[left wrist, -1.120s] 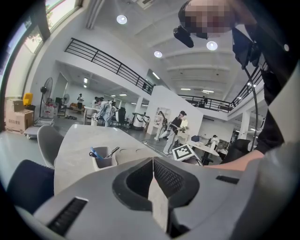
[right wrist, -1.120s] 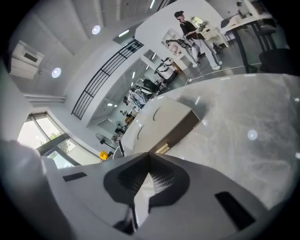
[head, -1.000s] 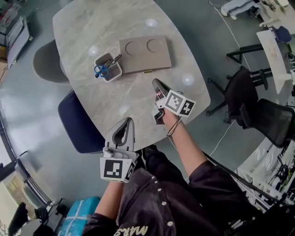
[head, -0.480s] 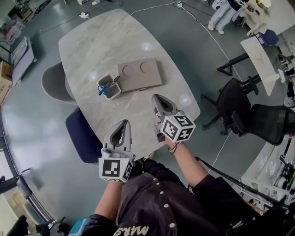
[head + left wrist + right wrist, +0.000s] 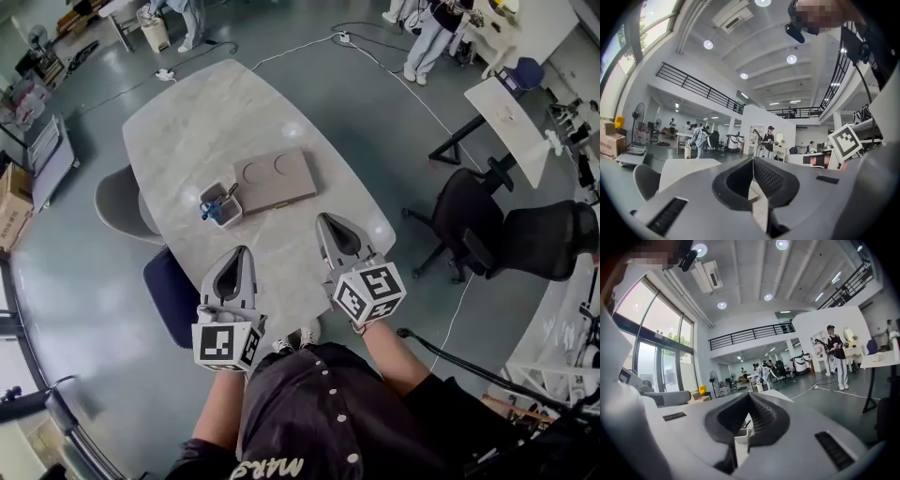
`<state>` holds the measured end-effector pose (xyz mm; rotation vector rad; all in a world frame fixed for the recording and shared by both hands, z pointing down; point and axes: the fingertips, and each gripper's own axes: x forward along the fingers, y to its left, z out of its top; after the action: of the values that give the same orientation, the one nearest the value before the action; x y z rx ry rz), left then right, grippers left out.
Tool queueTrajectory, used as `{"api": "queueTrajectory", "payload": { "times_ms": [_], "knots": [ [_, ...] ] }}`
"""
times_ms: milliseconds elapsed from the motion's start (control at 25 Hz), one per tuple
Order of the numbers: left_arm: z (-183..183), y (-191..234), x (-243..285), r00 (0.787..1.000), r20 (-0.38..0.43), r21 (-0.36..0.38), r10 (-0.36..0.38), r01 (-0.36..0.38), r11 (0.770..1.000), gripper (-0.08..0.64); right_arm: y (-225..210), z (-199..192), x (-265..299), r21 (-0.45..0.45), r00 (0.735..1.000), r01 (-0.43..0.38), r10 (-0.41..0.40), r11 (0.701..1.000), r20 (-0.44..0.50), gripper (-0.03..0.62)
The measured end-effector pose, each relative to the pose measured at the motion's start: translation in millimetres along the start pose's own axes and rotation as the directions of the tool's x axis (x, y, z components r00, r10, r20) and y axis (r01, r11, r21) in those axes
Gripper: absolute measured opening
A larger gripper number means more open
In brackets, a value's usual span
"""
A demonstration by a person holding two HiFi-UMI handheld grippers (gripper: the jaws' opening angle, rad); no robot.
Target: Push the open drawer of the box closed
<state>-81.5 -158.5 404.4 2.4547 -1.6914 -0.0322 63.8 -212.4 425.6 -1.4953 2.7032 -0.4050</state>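
Note:
A flat taupe box (image 5: 275, 179) with two round recesses in its lid lies on the marble table (image 5: 202, 112). Its near edge looks flush, with nothing sticking out. Both grippers hang high above the table's near end, well short of the box and apart from it. My left gripper (image 5: 243, 250) is shut and holds nothing. My right gripper (image 5: 324, 217) is shut too, its marker cube turned upward. In the left gripper view the left gripper (image 5: 752, 160) has its jaws meeting at the tip; in the right gripper view the right gripper (image 5: 749, 394) does the same. Both point level across the hall.
A small white holder (image 5: 219, 203) with blue scissors and a pen stands left of the box. A grey chair (image 5: 117, 202) and a blue chair (image 5: 169, 292) sit at the table's left side. Black office chairs (image 5: 473, 214) and a white desk (image 5: 511, 112) stand to the right.
Both grippers have risen away from the table, the right one more. The right gripper has rolled so its cube faces up. The table looks smaller and farther below.

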Motion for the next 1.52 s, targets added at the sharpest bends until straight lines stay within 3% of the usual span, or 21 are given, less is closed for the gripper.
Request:
{"api": "queueTrajectory", "payload": {
  "times_ms": [440,1000,1520],
  "knots": [
    [31.1,-3.6,-11.7,0.998,0.061,0.015,-0.008,0.007,1.000,0.017,4.5,40.4,-37.0,-0.053,0.993,0.061,-0.055,0.997,0.105,-0.002],
    [46.2,1.6,-12.3,0.993,0.118,0.023,0.031,-0.034,0.999,0.017,16.1,62.6,-31.1,-0.110,0.988,0.019,-0.002,0.994,0.154,-0.002],
    [45.0,0.1,-13.2,0.992,0.118,0.040,0.035,-0.040,0.998,0.017,17.8,59.5,-30.1,-0.092,0.987,0.010,0.004,0.996,0.158,-0.003]
  ]
}}
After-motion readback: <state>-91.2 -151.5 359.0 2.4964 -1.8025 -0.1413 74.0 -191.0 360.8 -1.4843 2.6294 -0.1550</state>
